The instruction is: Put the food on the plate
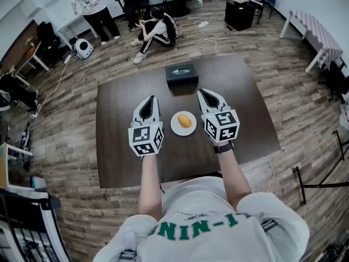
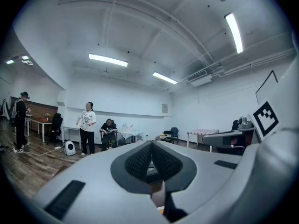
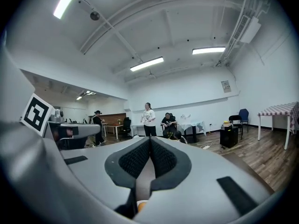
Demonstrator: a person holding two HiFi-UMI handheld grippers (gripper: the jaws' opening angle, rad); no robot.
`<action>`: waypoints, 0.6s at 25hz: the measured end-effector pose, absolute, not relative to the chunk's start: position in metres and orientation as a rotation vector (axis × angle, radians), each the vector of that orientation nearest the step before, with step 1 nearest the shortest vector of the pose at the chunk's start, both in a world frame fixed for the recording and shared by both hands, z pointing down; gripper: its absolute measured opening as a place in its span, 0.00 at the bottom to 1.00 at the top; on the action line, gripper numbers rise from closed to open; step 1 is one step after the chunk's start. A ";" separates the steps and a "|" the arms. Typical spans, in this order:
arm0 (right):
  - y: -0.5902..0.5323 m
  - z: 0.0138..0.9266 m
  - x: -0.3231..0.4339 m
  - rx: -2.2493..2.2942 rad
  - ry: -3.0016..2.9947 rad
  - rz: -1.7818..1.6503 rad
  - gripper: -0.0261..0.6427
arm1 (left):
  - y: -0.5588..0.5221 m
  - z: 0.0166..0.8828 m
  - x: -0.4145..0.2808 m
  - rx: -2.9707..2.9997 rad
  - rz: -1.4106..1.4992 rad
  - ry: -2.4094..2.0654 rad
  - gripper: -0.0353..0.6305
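Right gripper (image 1: 203, 93) closed, empty | left gripper (image 1: 152, 100) closed | food (image 1: 185, 120) on plate (image 1: 175, 126)

The left gripper (image 2: 152, 145) has its two dark ribbed fingers (image 2: 138, 162) closed together, tips touching, nothing between them. In the narrow slit below the tips a dark box (image 2: 150, 172) shows, and at the fingers' base a sliver of orange food (image 2: 160, 212). Right of the fingers the right gripper (image 2: 231, 139) reaches forward. Far beyond the fingertips, to their left, one person stands (image 2: 87, 125), another sits (image 2: 109, 134), and a third stands further left (image 2: 21, 120).
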State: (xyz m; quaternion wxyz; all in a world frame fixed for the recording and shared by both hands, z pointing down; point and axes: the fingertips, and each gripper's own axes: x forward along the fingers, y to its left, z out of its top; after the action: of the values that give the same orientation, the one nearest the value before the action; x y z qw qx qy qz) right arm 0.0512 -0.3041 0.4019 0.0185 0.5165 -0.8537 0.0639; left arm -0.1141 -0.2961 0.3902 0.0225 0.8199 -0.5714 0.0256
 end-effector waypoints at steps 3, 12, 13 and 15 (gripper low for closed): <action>-0.303 0.397 0.052 1.603 -2.654 0.188 0.06 | -0.296 0.387 -0.112 2.549 0.072 -1.769 0.07; -0.302 0.392 0.050 1.598 -2.655 0.183 0.06 | -0.299 0.389 -0.111 2.548 0.075 -1.758 0.07; -0.302 0.393 0.049 1.594 -2.654 0.184 0.06 | -0.300 0.390 -0.112 2.545 0.069 -1.760 0.07; -0.302 0.397 0.049 1.586 -2.647 0.182 0.06 | -0.300 0.391 -0.113 2.540 0.054 -1.762 0.07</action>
State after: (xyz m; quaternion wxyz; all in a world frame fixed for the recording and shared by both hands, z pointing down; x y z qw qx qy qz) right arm 0.0487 -0.3024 0.3970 0.0255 0.5129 -0.8561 0.0590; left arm -0.1133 -0.3004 0.3913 0.0248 0.8213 -0.5697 0.0176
